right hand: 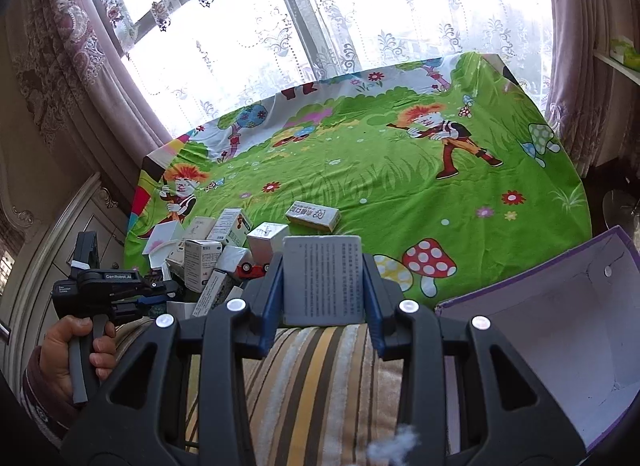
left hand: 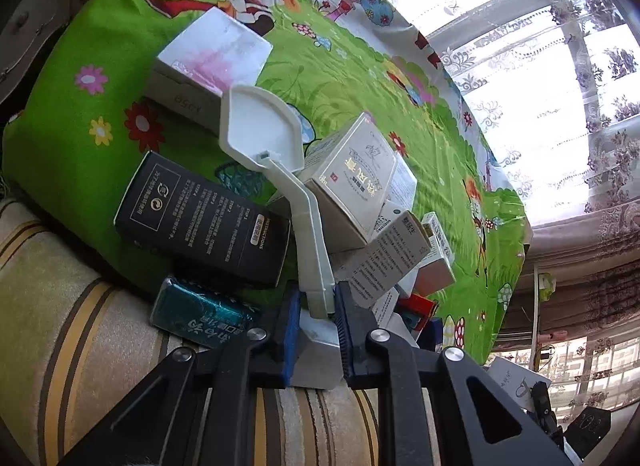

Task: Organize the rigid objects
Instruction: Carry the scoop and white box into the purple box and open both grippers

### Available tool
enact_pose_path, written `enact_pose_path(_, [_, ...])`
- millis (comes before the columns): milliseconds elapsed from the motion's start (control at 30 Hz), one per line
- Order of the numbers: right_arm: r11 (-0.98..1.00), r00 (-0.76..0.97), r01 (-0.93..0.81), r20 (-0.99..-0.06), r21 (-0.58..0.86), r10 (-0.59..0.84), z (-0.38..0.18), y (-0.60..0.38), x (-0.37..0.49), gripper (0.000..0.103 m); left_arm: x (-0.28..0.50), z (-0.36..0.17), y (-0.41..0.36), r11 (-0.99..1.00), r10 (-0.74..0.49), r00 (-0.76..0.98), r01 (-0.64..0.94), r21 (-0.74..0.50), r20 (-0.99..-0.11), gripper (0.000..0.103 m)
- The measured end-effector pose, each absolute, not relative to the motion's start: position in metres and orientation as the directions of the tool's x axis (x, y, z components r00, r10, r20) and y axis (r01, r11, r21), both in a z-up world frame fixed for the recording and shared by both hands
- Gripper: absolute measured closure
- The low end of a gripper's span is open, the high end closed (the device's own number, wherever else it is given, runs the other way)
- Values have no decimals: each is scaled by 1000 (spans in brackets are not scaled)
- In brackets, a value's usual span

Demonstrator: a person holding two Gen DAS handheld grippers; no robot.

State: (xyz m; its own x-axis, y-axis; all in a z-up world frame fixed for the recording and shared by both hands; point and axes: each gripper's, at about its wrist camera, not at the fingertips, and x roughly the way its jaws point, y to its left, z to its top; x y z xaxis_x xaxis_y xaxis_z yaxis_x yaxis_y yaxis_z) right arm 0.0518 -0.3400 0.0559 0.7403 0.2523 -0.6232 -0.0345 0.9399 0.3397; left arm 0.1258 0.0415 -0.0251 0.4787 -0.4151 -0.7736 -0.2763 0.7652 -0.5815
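White plastic scoop (left hand: 276,169) leans on a heap of small cardboard boxes (right hand: 216,254). Grey printed box (right hand: 322,280) stands upright; purple open box (right hand: 560,306) lies right.

- The left gripper (left hand: 318,316), at the bottom centre of the frame, has its two fingers closed on the handle end of a white plastic scoop (left hand: 276,169).
- The scoop's bowl rises toward the frame's centre.
- A black box (left hand: 204,221) lies to its left, a teal box (left hand: 200,314) below that.
- A beige box (left hand: 352,181) leans at right on the green cartoon cloth (left hand: 348,73).
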Motion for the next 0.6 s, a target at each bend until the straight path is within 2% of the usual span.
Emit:
enact_pose_path(67, [938, 740, -22, -625, 347, 248, 54, -347, 48, 62, 123, -12, 40, 814, -346, 529, -240, -528, -775, 89])
enact_pose_path(167, [936, 742, -7, -626, 352, 240, 52, -356, 41, 62, 126, -5, 42, 844, -299, 562, -221, -488, -771, 90])
enact_pose_path(400, [937, 752, 35, -627, 349, 206, 53, -380, 24, 62, 118, 10, 39, 847, -293, 625, -181, -500, -723, 90])
enact_pose_path(600, [931, 751, 136, -648, 339, 127, 48, -418, 6, 62, 101, 47, -2, 865, -364, 671, -13, -501, -646, 90])
